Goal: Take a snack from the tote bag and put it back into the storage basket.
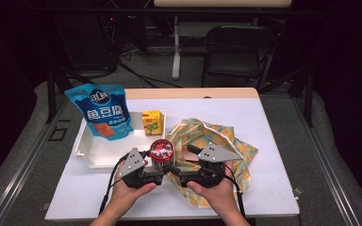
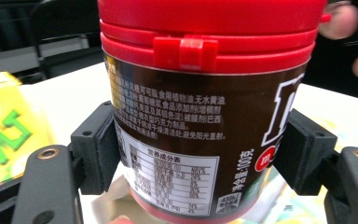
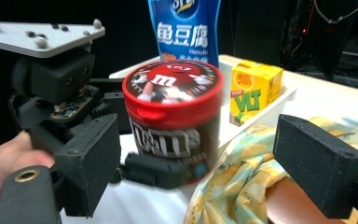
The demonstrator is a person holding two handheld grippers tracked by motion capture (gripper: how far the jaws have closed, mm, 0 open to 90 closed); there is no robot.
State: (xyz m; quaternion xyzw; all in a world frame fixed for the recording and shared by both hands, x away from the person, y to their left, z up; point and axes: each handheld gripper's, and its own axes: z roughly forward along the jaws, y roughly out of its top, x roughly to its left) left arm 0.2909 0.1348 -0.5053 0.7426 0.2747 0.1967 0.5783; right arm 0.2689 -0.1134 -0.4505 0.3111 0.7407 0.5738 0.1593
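1. Big picture: the left gripper (image 1: 166, 165) has the red-lidded candy jar (image 1: 161, 154) pinched between its pads, near the front of the table (image 1: 273, 141), between the white tray (image 1: 87, 157) and the patterned cloth bag (image 1: 226, 141).
2. Looks to me like the carry step, the jar heading for either the tray or the bag. Next move needs a steady squeeze, since the jar is round and slick.
3. The right gripper (image 1: 175, 173) sits beside it with jaws spread wide, nothing between them.
4. The left gripper view shows both pads (image 2: 100, 149) tight on the label; the high view can't.
5. The right gripper view shows the juice box (image 3: 254, 93) and blue snack pouch (image 3: 186, 28) in the tray behind.
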